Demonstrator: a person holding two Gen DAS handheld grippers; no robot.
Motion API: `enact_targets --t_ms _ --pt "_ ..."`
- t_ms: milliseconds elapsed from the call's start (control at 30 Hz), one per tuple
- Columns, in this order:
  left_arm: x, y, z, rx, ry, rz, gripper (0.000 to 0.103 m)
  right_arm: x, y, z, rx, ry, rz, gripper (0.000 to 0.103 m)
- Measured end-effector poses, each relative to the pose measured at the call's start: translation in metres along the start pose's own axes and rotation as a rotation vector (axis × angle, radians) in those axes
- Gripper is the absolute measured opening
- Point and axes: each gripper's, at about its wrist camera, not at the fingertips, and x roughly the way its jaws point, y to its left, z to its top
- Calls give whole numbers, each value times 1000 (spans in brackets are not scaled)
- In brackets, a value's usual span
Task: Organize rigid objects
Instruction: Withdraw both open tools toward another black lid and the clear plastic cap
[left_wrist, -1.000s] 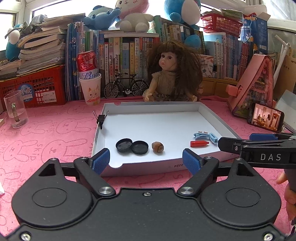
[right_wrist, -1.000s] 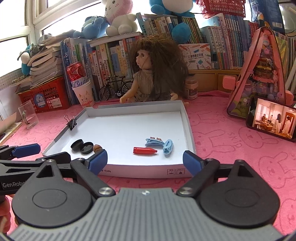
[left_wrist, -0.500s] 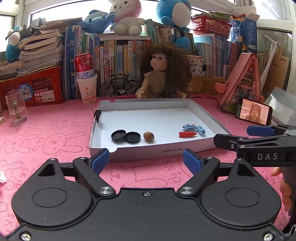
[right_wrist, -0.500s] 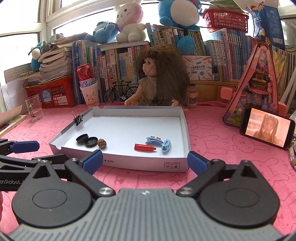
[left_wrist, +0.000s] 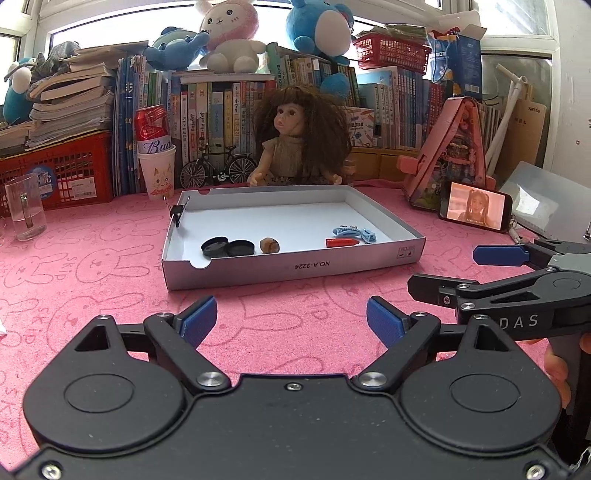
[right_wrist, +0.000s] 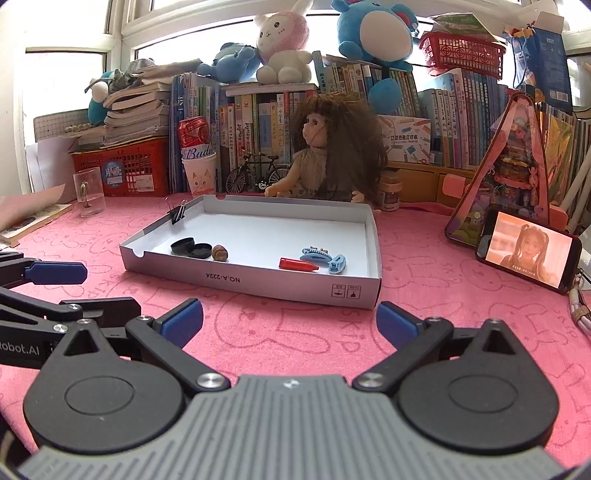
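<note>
A white cardboard tray (left_wrist: 291, 266) (right_wrist: 258, 286) sits on the pink cloth. In it lie two black round lids (left_wrist: 227, 246) (right_wrist: 190, 247), a brown nut (left_wrist: 269, 245) (right_wrist: 219, 253), a red crayon (left_wrist: 341, 242) (right_wrist: 297, 264) and two blue hair clips (left_wrist: 354, 233) (right_wrist: 325, 258). A black binder clip (left_wrist: 177, 214) (right_wrist: 178, 213) grips the tray's left wall. My left gripper (left_wrist: 291, 319) is open and empty, in front of the tray. My right gripper (right_wrist: 290, 323) is open and empty, also in front of it.
A doll (left_wrist: 295, 147) (right_wrist: 332, 147) sits behind the tray before a wall of books. A glass mug (left_wrist: 24, 212), a paper cup with a can (left_wrist: 157, 177), a toy bicycle (left_wrist: 218, 170), a pink toy house (left_wrist: 450, 147) and a phone (left_wrist: 474, 211) (right_wrist: 528, 254) ring the tray.
Both grippers have pulled back from the tray, which now looks smaller and farther off. Both stay open and empty. The things in the tray have not moved.
</note>
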Motion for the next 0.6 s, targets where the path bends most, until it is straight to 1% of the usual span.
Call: enact_targets --t_ms 433,533,600 --pt "-18 0 -29 22 4 -12 86 -17 -2 -25 -33 -13 -1 103" --pt "-21 1 -35 22 8 -10 82 -20 -3 -31 -28 -18 -12 103" --pt "-23 2 -39 21 12 -11 78 -22 -4 -34 -22 -23 -17 103"
